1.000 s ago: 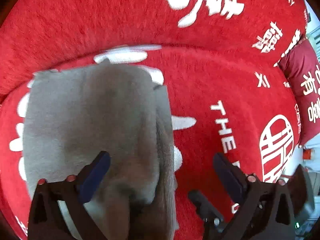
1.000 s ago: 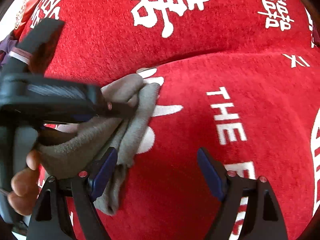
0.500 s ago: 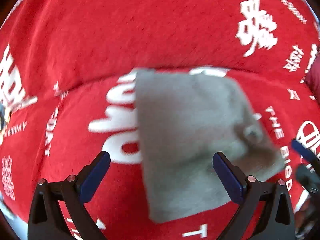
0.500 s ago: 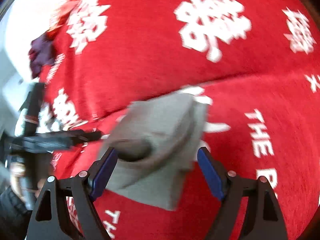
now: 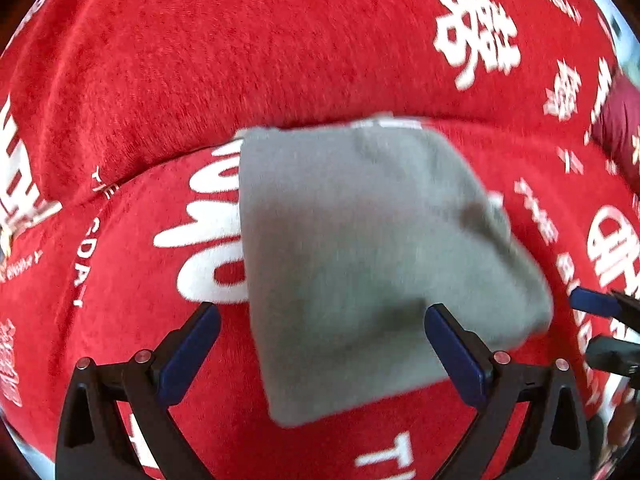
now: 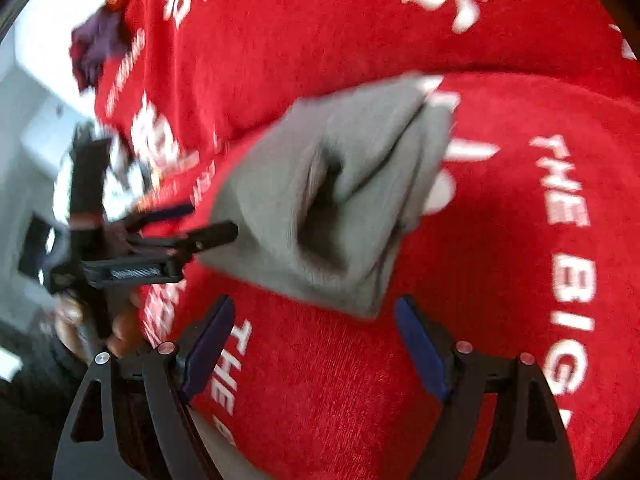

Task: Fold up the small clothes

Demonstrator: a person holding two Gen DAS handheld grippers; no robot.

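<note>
A small grey garment (image 5: 360,248) lies folded on the red sofa cover (image 5: 280,60) with white lettering. My left gripper (image 5: 322,320) hovers over the garment's near edge, open, with nothing gripped between its blue pads. In the right wrist view the same grey garment (image 6: 340,200) shows a loose fold opening toward me. My right gripper (image 6: 314,312) is open just short of its near corner, holding nothing. The left gripper (image 6: 192,224) appears there at the garment's left edge, held by a hand (image 6: 120,328). One right fingertip (image 5: 592,304) shows at the right edge of the left wrist view.
A dark red cushion (image 5: 616,128) leans at the right end of the sofa. A dark purple cloth (image 6: 96,44) lies at the sofa's far left end, beside a pale floor (image 6: 32,152). The backrest rises right behind the garment.
The left gripper has pulled back and to the left off the garment, which now lies folded flat. The right gripper has lifted and swung its view leftward. Both stayed open.
</note>
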